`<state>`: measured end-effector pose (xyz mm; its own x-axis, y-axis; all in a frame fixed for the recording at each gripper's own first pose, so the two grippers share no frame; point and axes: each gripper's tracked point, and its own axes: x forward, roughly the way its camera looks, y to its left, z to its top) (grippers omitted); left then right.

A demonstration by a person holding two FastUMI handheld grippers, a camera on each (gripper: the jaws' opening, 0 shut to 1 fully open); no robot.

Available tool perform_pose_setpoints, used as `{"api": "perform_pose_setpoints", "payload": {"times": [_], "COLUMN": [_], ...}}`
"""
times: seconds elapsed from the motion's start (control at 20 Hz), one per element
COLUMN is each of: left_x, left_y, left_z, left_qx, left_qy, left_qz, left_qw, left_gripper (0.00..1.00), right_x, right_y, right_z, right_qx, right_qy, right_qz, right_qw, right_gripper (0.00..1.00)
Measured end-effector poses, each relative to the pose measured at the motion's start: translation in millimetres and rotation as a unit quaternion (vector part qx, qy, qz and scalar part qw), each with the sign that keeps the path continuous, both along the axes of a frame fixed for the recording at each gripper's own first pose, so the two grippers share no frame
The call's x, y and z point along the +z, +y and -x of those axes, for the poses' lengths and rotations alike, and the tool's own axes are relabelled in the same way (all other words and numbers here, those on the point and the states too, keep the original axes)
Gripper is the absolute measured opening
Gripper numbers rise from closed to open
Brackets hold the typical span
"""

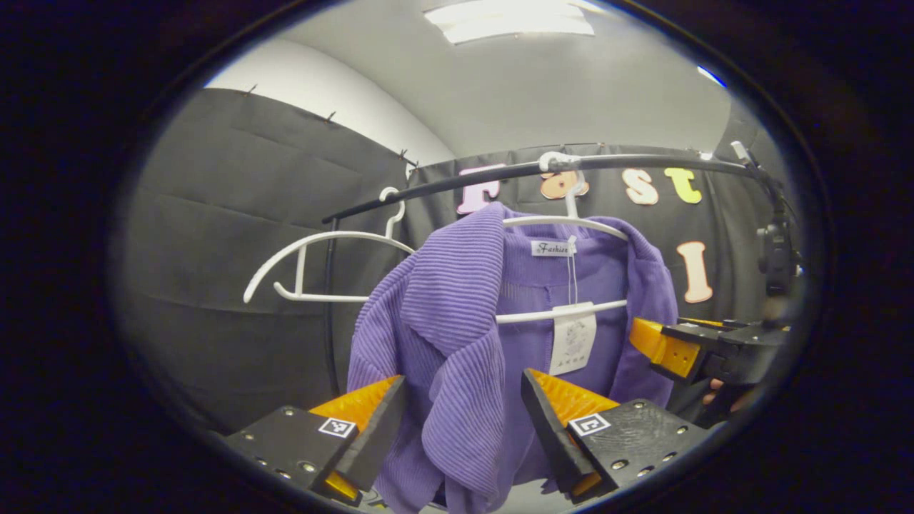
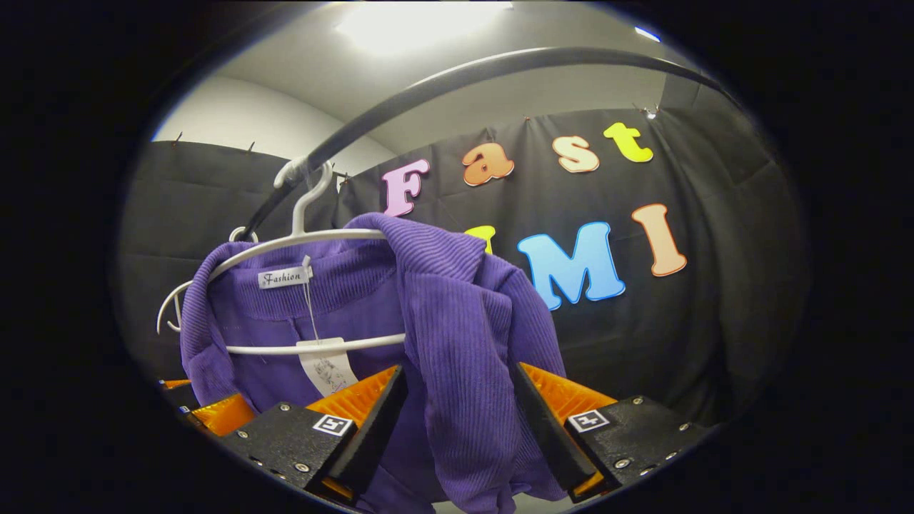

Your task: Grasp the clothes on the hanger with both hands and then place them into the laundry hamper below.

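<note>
Nearest in the left gripper view, the left gripper is standing wide open, and one front panel of the purple knit garment is hanging down between its two fingers without being pressed by them. In the right gripper view, the right gripper is also wide open, with the other front panel of the garment hanging in the gap between its fingers. In the left gripper view the right gripper is showing at the far right, just beside the garment's edge, with a hand under it.

A little farther, the garment is hanging on a white hanger, with a paper tag at the neck. The hanger is hooking over a dark rail, and an empty white hanger is hanging to its left.

I judge that the grasping step is in hand. The next move is asking both grippers to close on the fabric together, then to lift it off the hanger's shoulders.
</note>
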<state>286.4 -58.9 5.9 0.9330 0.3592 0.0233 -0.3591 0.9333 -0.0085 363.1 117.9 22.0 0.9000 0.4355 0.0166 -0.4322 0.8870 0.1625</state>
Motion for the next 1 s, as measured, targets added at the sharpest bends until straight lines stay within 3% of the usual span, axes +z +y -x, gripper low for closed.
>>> {"api": "perform_pose_setpoints", "payload": {"times": [0.1, 0.15, 0.2, 0.25, 0.3, 0.35, 0.4, 0.45, 0.55, 0.65, 0.7, 0.75, 0.8, 0.9, 1.0], "left_x": [-4, -6, -8, -10, -12, -13, -15, -14, -13, -7, -8, -6, -2, 5, 17], "left_y": [-4, -6, -6, -4, -4, -3, -1, -5, -6, 15, 9, -1, 3, 4, 6], "left_z": [-4, -8, -11, -10, -12, -13, -18, -16, -15, -4, -4, -6, -6, 2, 15], "left_qx": [0.005, 0.004, 0.006, 0.008, 0.007, 0.007, 0.005, -0.012, -0.029, 0.013, -0.010, -0.024, -0.020, -0.032, -0.036], "left_qy": [0.008, 0.011, 0.014, 0.018, 0.021, 0.019, 0.015, 0.016, 0.010, 0.005, 0.005, 0.006, 0.007, 0.005, -0.002], "left_qz": [-0.011, -0.015, -0.017, -0.017, -0.014, -0.012, -0.008, 0.003, 0.010, -0.009, 0.000, 0.007, 0.006, 0.007, 0.002], "left_qw": [1.000, 1.000, 1.000, 1.000, 1.000, 1.000, 1.000, 1.000, 0.999, 1.000, 1.000, 1.000, 1.000, 0.999, 0.999], "left_gripper": [0.92, 0.98, 0.98, 0.80, 0.78, 0.71, 0.78, 0.67, 0.42, 0.17, 0.04, 0.12, 0.12, 0.01, 0.01], "right_x": [-1, -3, -4, -5, -6, -4, -4, -2, 6, 14, 19, 24, 30, 46, 65], "right_y": [2, 2, 2, 3, 5, 6, 4, 2, 5, 6, 4, 2, 1, -4, -8], "right_z": [-8, -11, -13, -14, -14, -14, -14, -13, -7, -2, 0, 2, 5, 11, 16], "right_qx": [0.000, -0.002, -0.004, -0.001, 0.004, 0.008, 0.008, 0.006, 0.011, 0.015, 0.013, 0.009, 0.007, 0.000, -0.006], "right_qy": [0.001, 0.002, 0.004, 0.005, 0.008, 0.005, 0.000, -0.005, -0.017, -0.032, -0.043, -0.054, -0.064, -0.086, -0.110], "right_qz": [-0.004, -0.003, -0.002, -0.001, 0.001, 0.004, 0.009, 0.015, 0.018, 0.019, 0.021, 0.023, 0.023, 0.021, 0.019], "right_qw": [1.000, 1.000, 1.000, 1.000, 1.000, 1.000, 1.000, 1.000, 1.000, 0.999, 0.999, 0.998, 0.998, 0.996, 0.994], "right_gripper": [0.88, 0.83, 0.80, 0.70, 0.63, 0.48, 0.39, 0.24, 0.09, 0.06, 0.05, 0.05, 0.05, 0.05, 0.05]}}
